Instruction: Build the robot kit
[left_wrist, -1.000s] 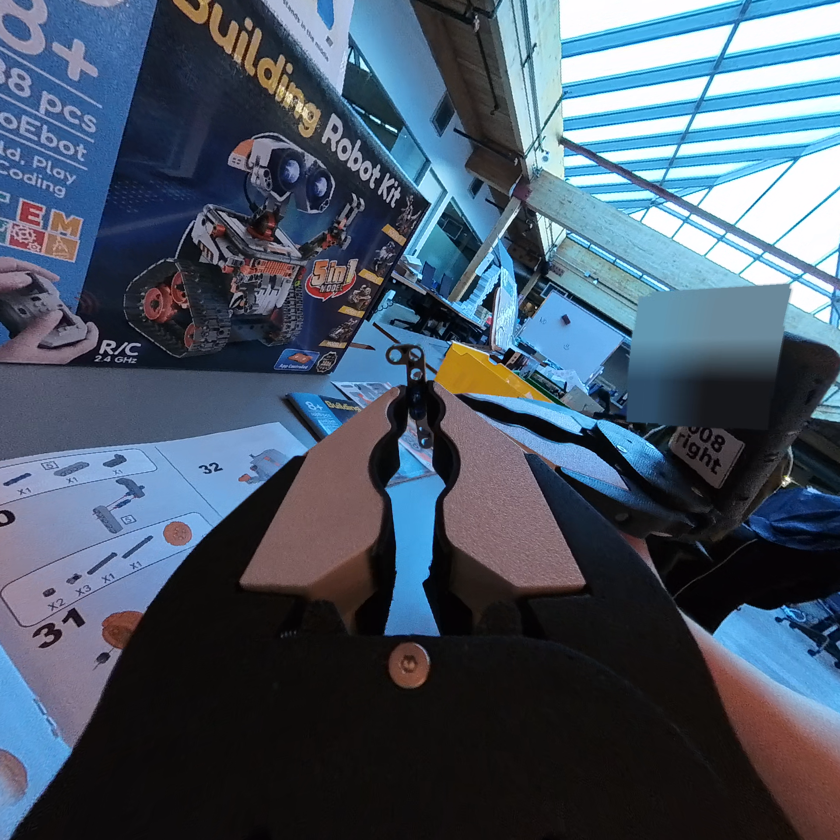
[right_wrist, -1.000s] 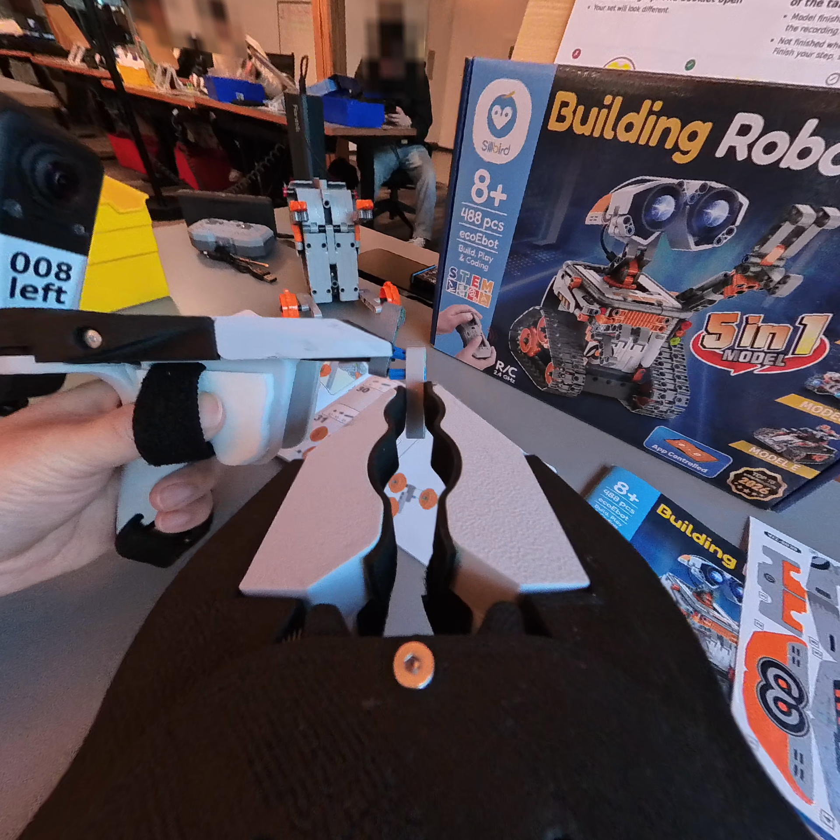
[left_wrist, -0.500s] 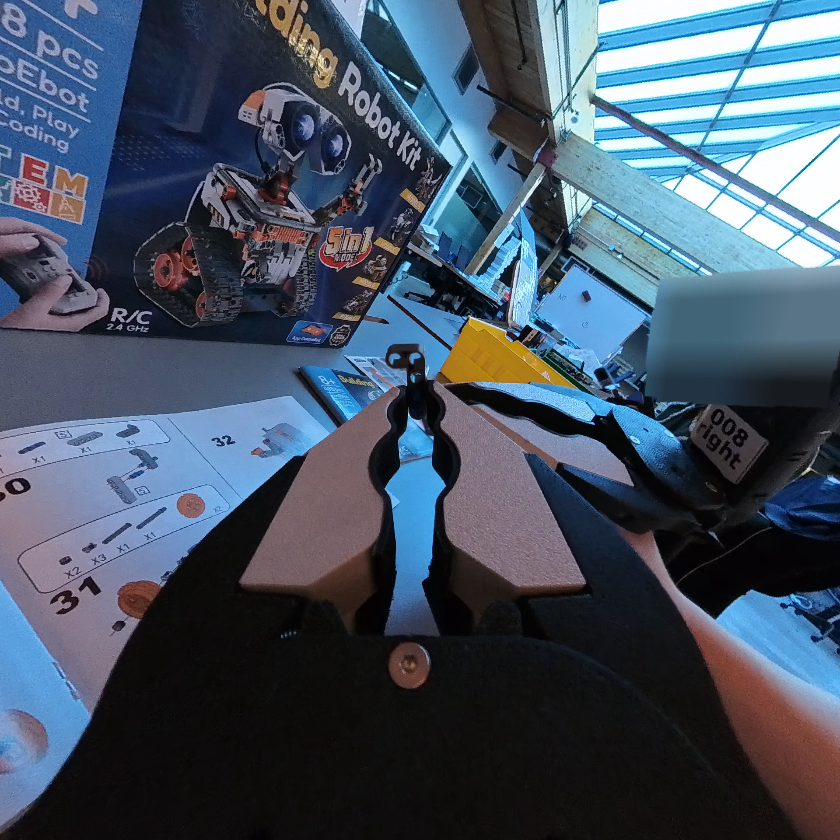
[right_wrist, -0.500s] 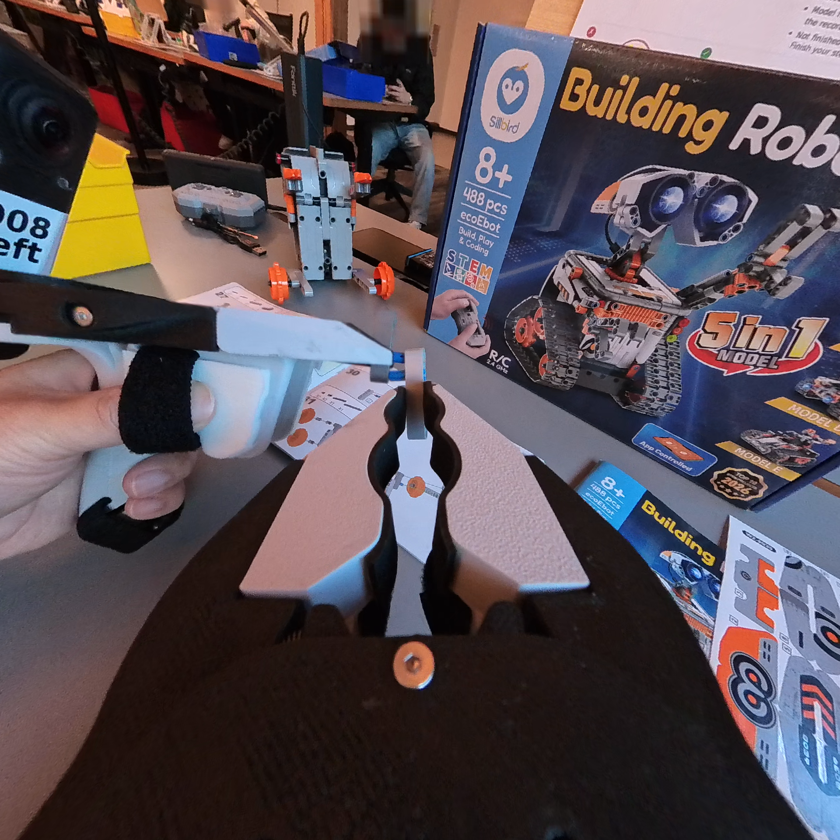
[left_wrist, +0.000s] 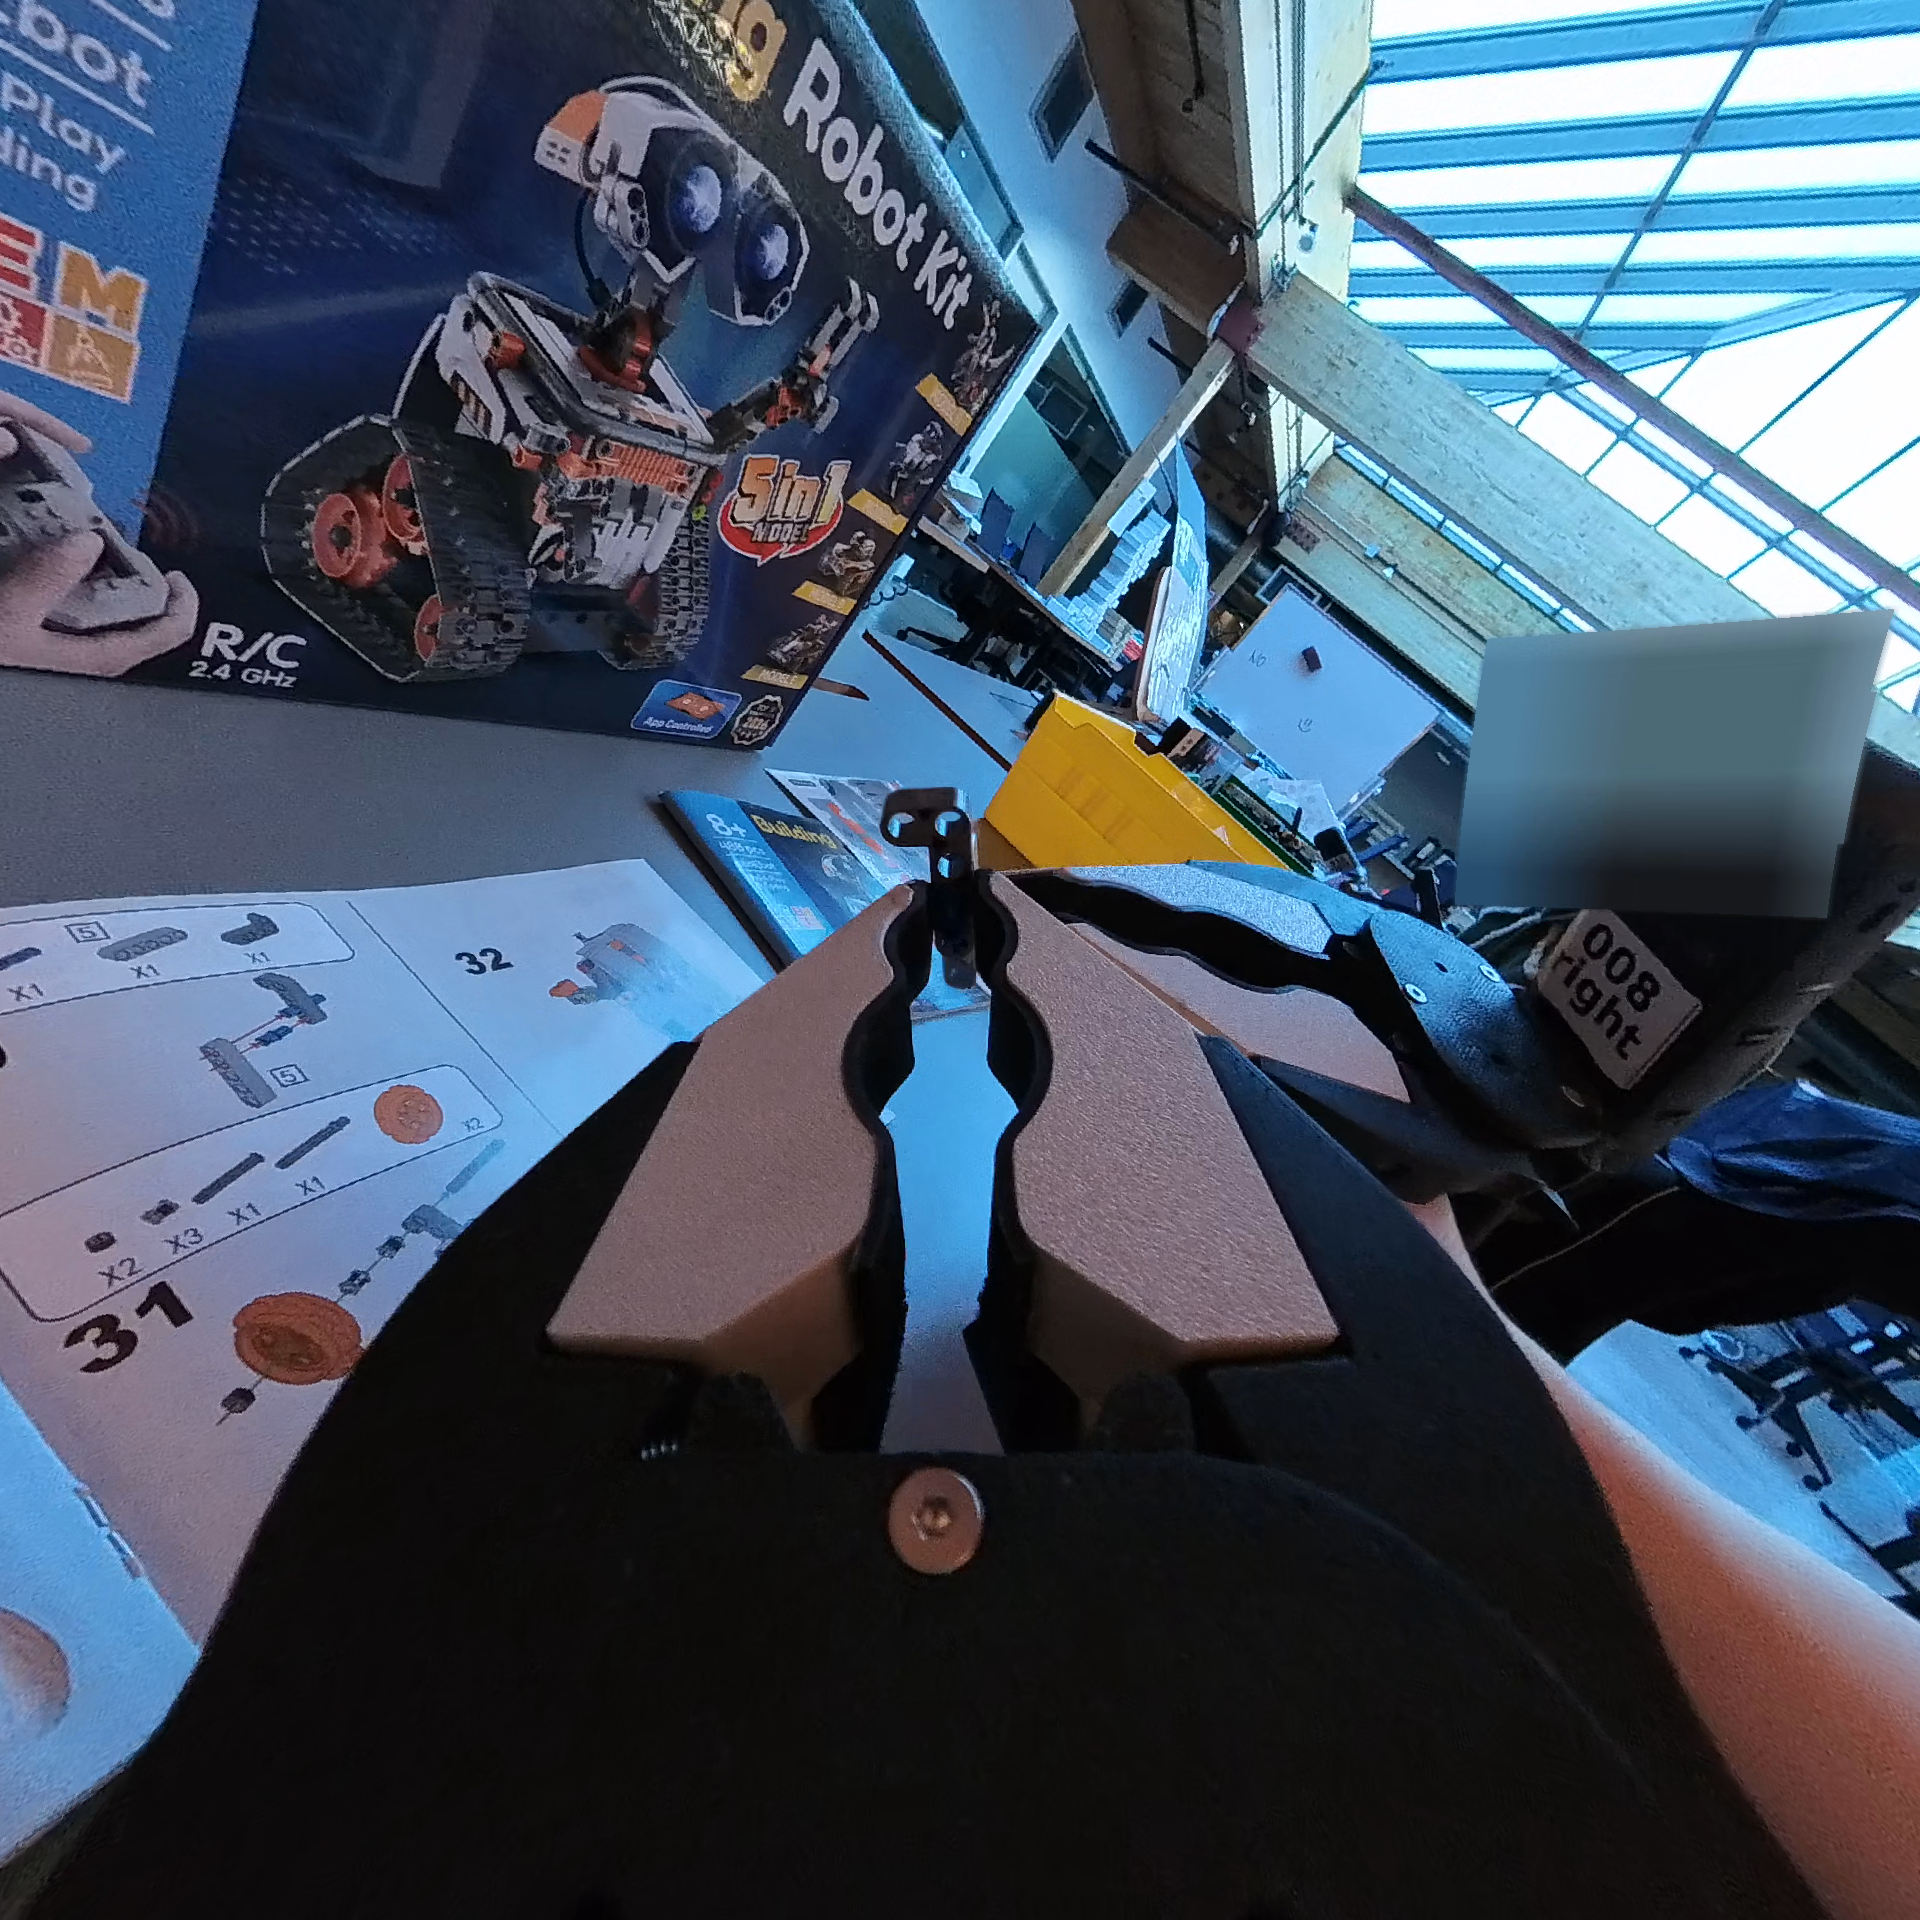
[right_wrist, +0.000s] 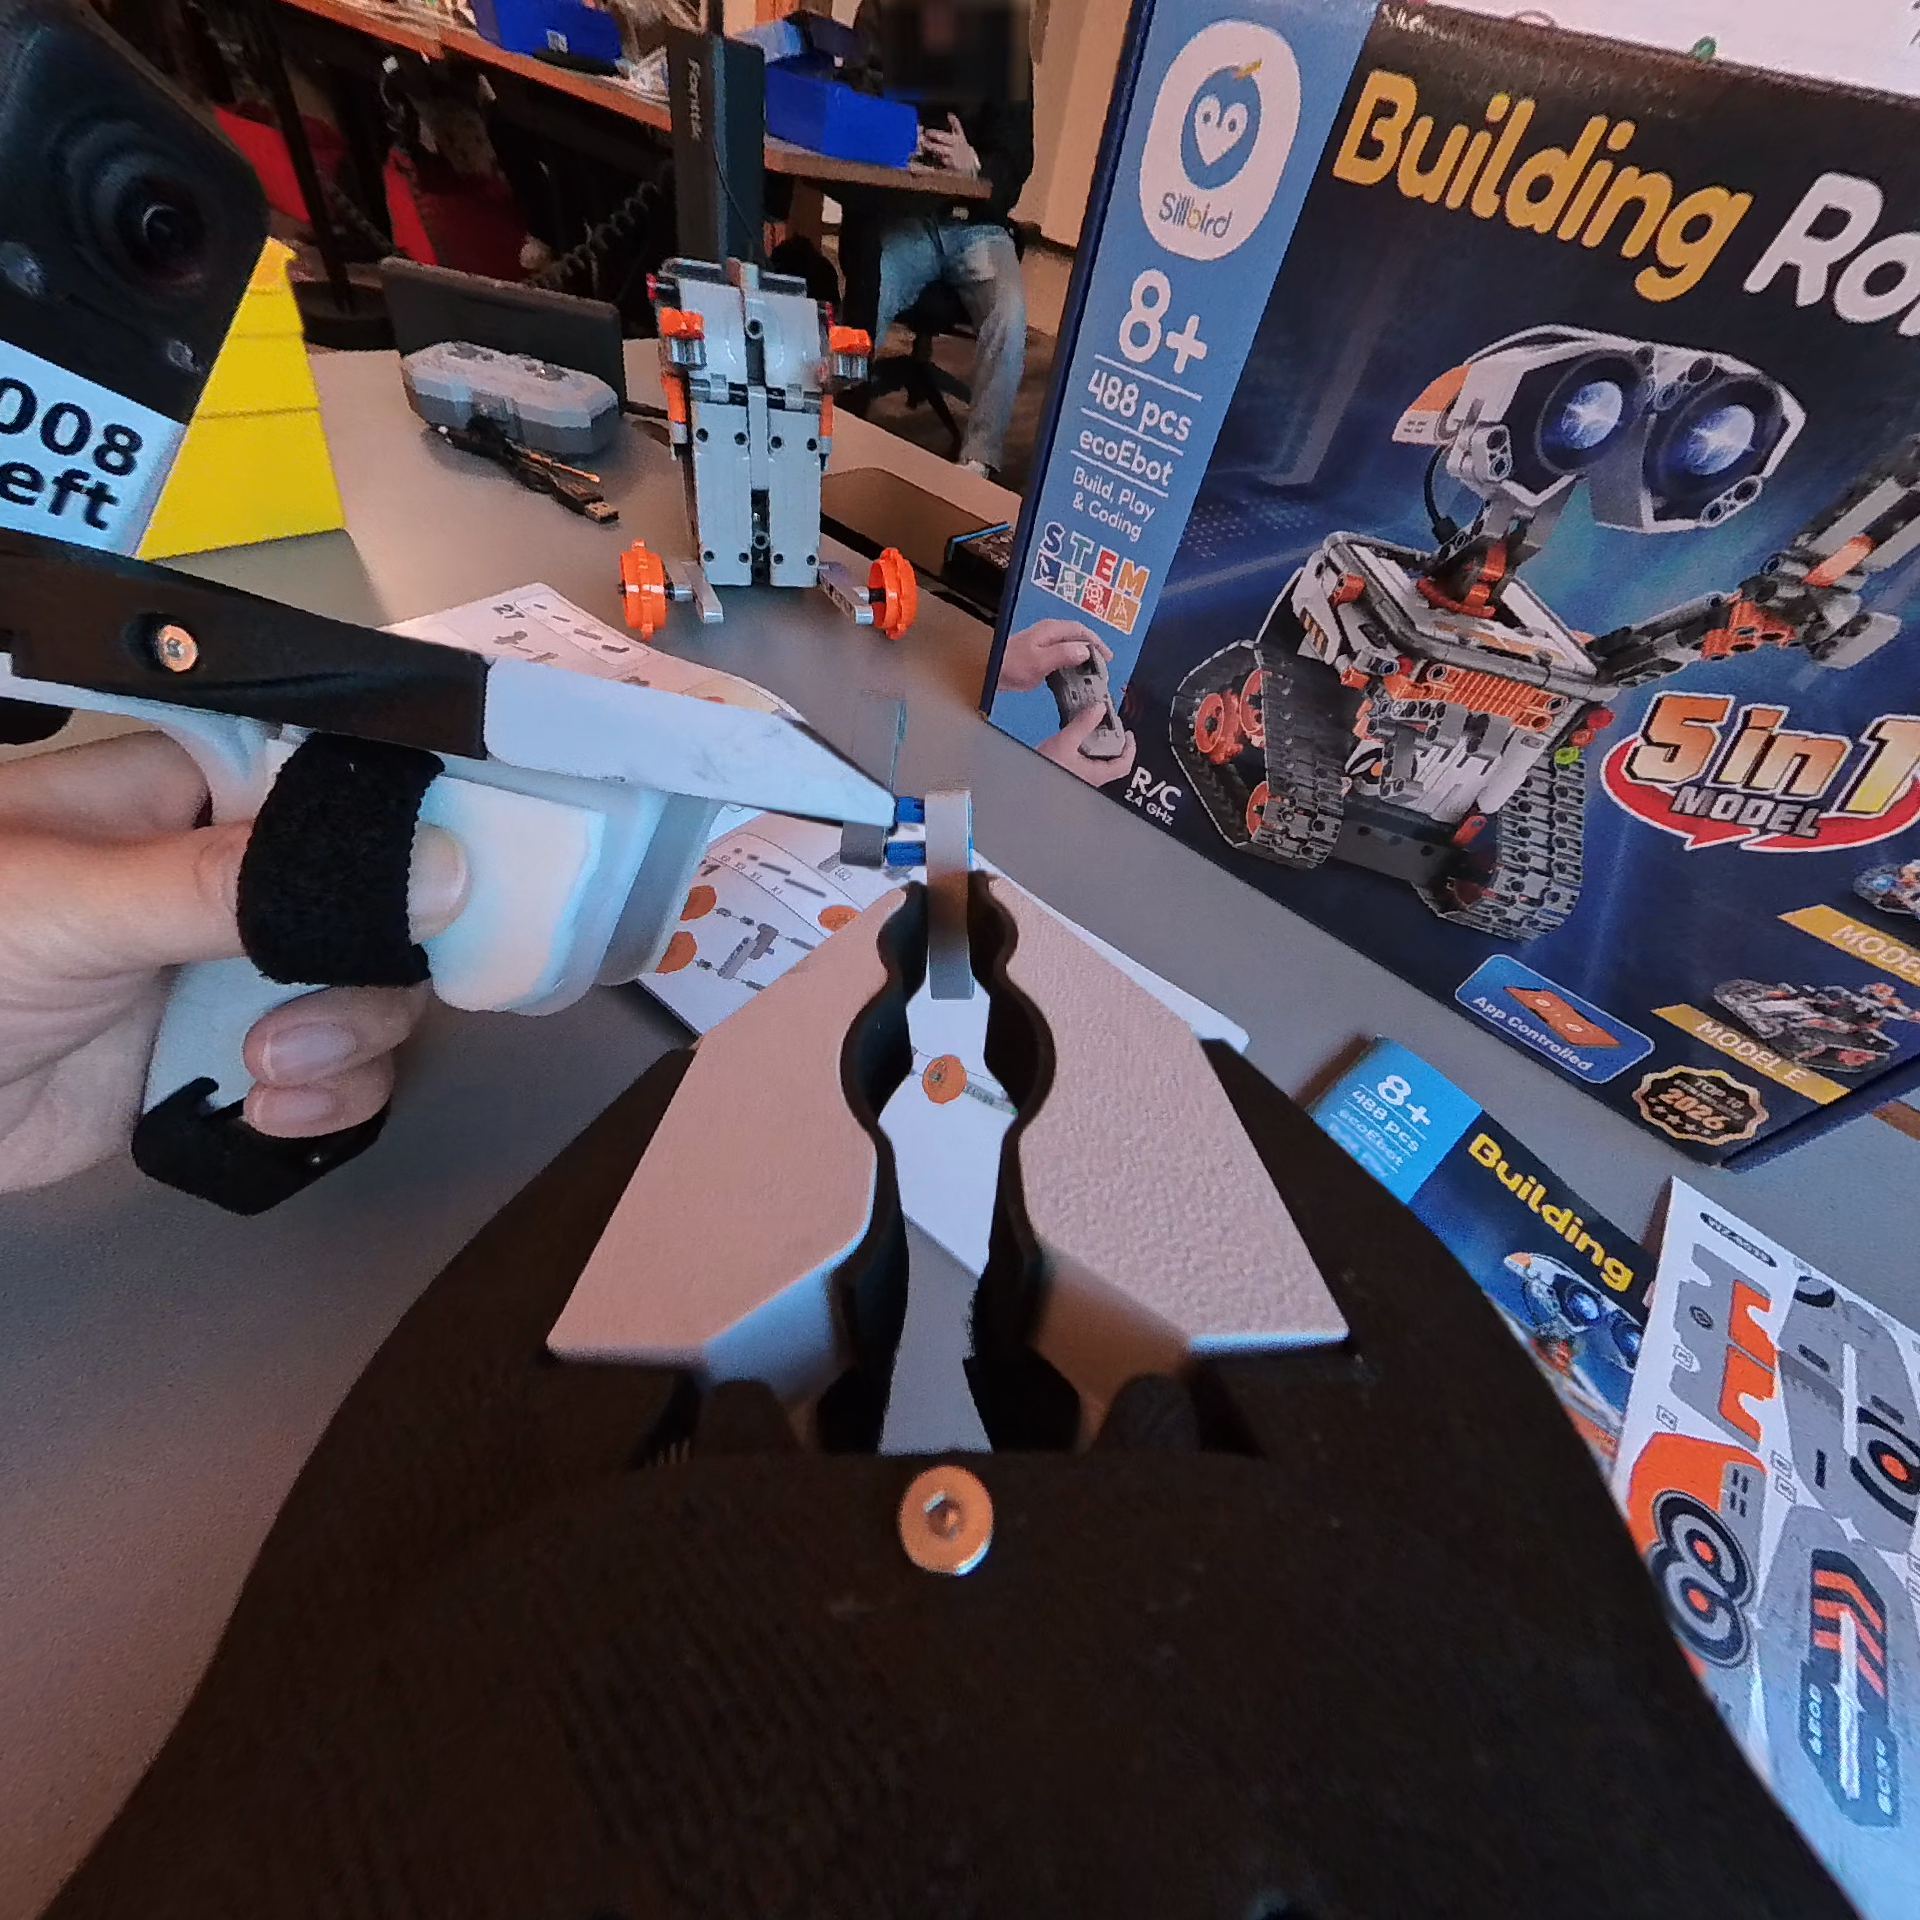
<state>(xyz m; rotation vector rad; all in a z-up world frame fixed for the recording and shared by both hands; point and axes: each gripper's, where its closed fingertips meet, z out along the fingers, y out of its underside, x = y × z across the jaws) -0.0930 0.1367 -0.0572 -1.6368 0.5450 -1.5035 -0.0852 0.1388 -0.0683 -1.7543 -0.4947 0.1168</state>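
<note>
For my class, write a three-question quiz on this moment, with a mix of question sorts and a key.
1. True or false: the right tool is shut on a light grey beam.
2. Which colour are the pins between that beam and the small grey piece held by the left tool? A red, B blue, C green.
3. Fill in: behind the open instruction sheet, the partly built grey and orange model stands ____ on the table.

Key: 1 true; 2 B; 3 upright.
</note>
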